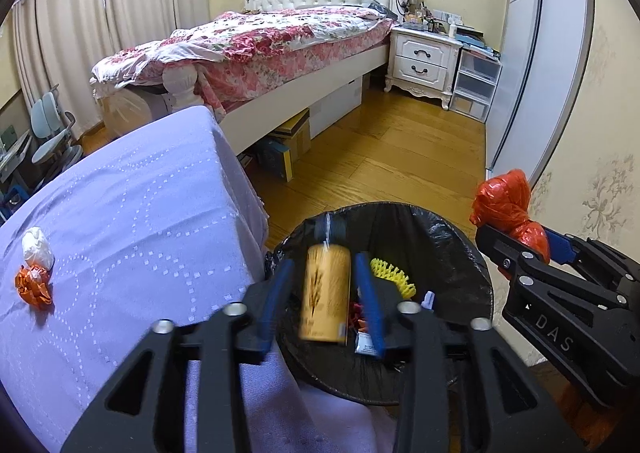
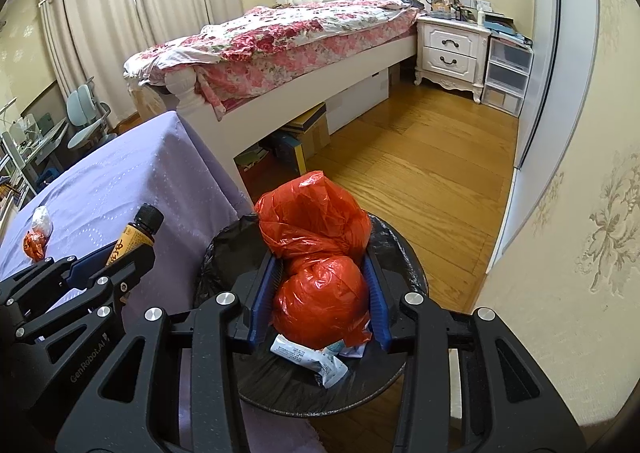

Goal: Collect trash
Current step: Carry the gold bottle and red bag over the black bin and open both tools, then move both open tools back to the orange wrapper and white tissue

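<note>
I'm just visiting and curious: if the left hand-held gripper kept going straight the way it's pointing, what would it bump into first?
Probably the trash bin. The left hand-held gripper, holding a yellow bottle, points down into its black-lined opening, so the bottle would likely meet the litter inside, near the yellow foam net. Depth is hard to judge.

The table (image 1: 132, 189) wears a lilac cloth. Near its left edge lie a white paper wad (image 1: 37, 248) and, touching it, a crumpled orange wrapper (image 1: 34, 286). The bin (image 1: 468, 253) stands on the wooden floor (image 1: 400, 149) beside the table's right edge.
</note>
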{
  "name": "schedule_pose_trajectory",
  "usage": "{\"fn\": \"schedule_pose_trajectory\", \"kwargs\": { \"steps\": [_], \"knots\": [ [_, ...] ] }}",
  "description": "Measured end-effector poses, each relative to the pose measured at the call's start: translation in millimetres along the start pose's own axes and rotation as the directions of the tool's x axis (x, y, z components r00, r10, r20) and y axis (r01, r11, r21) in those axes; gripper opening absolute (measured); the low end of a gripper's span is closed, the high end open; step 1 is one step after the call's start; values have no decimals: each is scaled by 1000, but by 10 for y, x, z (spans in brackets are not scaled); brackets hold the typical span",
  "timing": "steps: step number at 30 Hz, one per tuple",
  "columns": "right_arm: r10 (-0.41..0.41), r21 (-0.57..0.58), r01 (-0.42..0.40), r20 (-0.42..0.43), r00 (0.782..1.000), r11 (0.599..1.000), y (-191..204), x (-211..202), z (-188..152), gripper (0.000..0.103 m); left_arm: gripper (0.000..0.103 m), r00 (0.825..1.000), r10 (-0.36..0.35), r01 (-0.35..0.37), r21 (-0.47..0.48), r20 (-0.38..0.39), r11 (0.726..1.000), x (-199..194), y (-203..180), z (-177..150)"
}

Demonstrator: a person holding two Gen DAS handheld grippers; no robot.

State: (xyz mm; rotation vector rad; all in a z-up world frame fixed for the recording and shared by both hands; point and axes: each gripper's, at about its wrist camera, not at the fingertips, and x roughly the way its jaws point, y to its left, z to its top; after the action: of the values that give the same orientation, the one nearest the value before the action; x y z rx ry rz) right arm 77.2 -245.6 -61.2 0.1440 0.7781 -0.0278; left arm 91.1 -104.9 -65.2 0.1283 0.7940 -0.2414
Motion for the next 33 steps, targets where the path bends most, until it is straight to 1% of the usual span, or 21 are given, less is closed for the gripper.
{"fn": "schedule_pose_trajectory", "kwargs": {
  "steps": [1,2,4,7,9,11,14,16,20,22,27,33],
  "knots": [
    [-4,1,4,4,1000,1000,-10,-4,-1,53,57,1000,5,-5,-3,7,1000,-15,5,-2],
    [-12,2,12,9,1000,1000,-11,-7,1,55,60,1000,8,-8,-7,13,1000,-27,9,-1],
    [-23,9,23,13,1000,1000,-28,-20,-2,57,68,1000,15,-15,-11,21,1000,-53,15,-6],
    [-31,14,31,16,999,999,-40,-33,3,60,72,999,29,-28,-8,27,1000,-71,33,-6],
    [-37,12,37,19,999,999,-38,-48,3,61,74,999,43,-43,-12,30,999,-93,63,-16],
    [-39,9,39,23,999,999,-22,-69,-4,66,75,998,54,-53,-22,28,998,-106,107,-21],
    [-32,2,32,20,999,999,7,-75,-3,67,75,997,73,-72,-46,28,996,-154,214,-54],
    [-24,-3,24,17,1000,1000,45,-79,-3,68,76,994,103,-101,-61,32,993,-198,320,-86],
    [7,-19,-7,7,1000,1000,186,-81,-6,69,76,987,158,-155,-88,32,984,-265,549,-151],
    [34,-38,-34,-4,999,999,322,-71,-13,69,76,983,184,-180,-109,25,978,-294,688,-192],
    [86,-92,-88,-26,996,992,671,-43,-30,71,76,970,244,-241,-172,-4,955,-373,1072,-325],
    [148,-165,-157,-63,987,974,1155,15,-52,73,76,949,314,-313,-255,-37,915,-435,1591,-428]
  ]
}}
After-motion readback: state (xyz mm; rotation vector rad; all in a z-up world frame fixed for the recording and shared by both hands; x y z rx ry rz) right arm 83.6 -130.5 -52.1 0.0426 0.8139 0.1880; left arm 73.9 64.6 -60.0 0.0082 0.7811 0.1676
